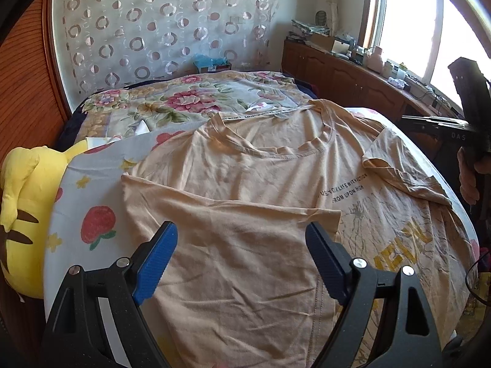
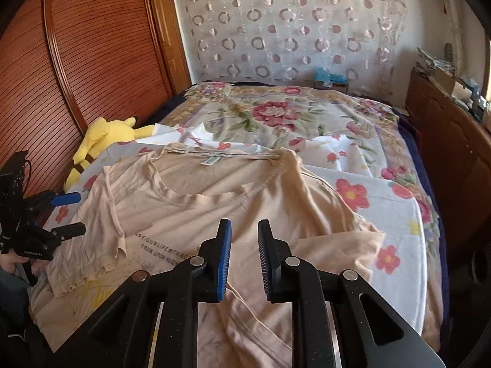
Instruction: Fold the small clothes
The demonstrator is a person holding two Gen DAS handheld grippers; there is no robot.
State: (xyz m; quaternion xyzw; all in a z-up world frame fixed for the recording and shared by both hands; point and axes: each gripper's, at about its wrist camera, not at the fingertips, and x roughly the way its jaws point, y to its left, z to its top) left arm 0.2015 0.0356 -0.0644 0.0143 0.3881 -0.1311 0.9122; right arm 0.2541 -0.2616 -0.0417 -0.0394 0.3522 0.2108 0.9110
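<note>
A beige T-shirt [image 1: 245,184] with dark lettering and a yellow print lies face up on the bed, collar toward the far end. Both its sides are folded in over the chest. My left gripper [image 1: 242,230] hovers over the folded left flap, jaws wide open and nothing between them; it also shows at the left edge of the right wrist view as the left gripper [image 2: 78,213]. My right gripper [image 2: 244,224] hangs over the folded right part of the T-shirt [image 2: 214,190], its blue pads a narrow gap apart with no cloth between them.
The shirt rests on a white flower-print sheet [image 2: 368,190] spread over a floral blanket [image 1: 184,98]. A yellow plush toy [image 1: 21,199] sits at the bed's left edge against a wooden slatted panel [image 2: 92,61]. A cluttered wooden cabinet [image 1: 337,70] runs under the window on the right.
</note>
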